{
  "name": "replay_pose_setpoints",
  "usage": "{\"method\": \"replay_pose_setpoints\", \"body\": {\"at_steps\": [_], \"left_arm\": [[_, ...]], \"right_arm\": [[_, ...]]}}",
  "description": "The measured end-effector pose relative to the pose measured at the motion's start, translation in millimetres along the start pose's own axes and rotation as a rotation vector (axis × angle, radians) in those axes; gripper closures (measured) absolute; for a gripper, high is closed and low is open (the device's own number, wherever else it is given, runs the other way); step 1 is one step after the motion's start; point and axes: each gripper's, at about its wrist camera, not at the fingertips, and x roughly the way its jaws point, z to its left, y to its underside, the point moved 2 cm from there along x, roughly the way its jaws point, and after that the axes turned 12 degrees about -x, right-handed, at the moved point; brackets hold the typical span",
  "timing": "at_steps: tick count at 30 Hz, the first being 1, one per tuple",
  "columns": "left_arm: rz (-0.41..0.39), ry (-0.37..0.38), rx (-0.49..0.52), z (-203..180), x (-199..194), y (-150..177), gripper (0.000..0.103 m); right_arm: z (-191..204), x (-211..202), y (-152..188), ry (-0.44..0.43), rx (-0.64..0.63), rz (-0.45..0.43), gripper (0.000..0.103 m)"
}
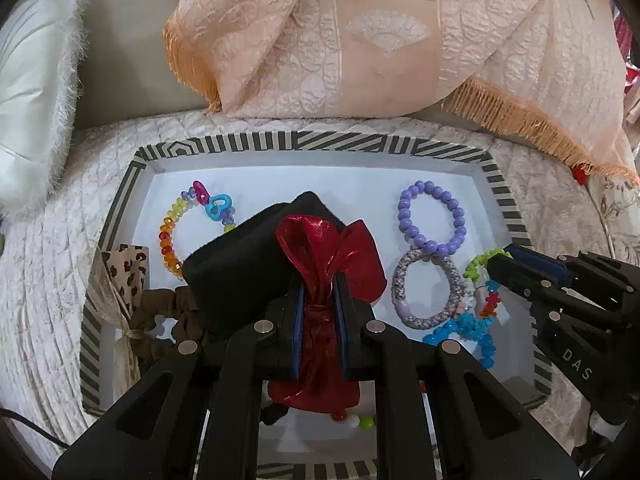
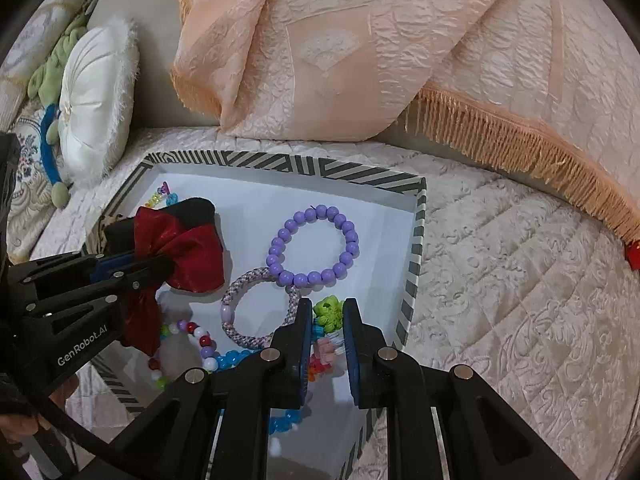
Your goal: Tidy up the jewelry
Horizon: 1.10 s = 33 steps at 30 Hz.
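Over the striped tray (image 1: 496,184), your left gripper (image 1: 320,304) pinches the red bow's (image 1: 332,256) knot, while your right gripper (image 2: 327,320) sits slightly parted around the neon flower-bead bracelet (image 2: 329,312).

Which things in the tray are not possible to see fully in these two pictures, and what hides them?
- Rainbow bead bracelet: left wrist view, partly behind the black-and-red bow; right wrist view shows only a bit.
- Multicolor chain bracelet: right wrist view, lower part between the right gripper fingers.
- Brown scrunchie: left wrist view, partly covered by the left gripper.
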Motion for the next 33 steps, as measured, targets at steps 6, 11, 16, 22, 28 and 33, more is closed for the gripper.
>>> {"method": "replay_pose_setpoints", "body": {"at_steps": [6, 11, 16, 22, 28, 33], "left_arm": [[0.002, -0.008, 0.002, -1.8, 4.2, -2.1, 0.091], [0.006, -0.012, -0.003, -1.2, 7.2, -2.7, 0.091], [0.0, -0.012, -0.005, -1.8, 6.3, -1.8, 0.09], [-0.007, -0.02, -0.021, 0.6, -1.1, 2.8, 0.071], [-0.062, 0.004, -0.04, 10.0, -30.0, 13.2, 0.052], [-0.12, -0.022, -0.066, 29.0, -61.4, 32.3, 0.049]], "right_arm": [[-0.4, 10.5, -4.3, 0.047, -0.01, -0.005, 0.089], [-1.7, 15.1, -4.0, 0.04, 0.009, -0.004, 0.089], [-3.1, 2.4, 0.0, 0.01, 0.053, -0.042, 0.073], [-0.6, -25.8, 12.9, -0.007, 0.086, -0.098, 0.063], [15.3, -60.7, 28.1, 0.041, 0.095, -0.155, 0.063], [34.0, -90.1, 40.8, 0.083, 0.133, -0.215, 0.063]]}}
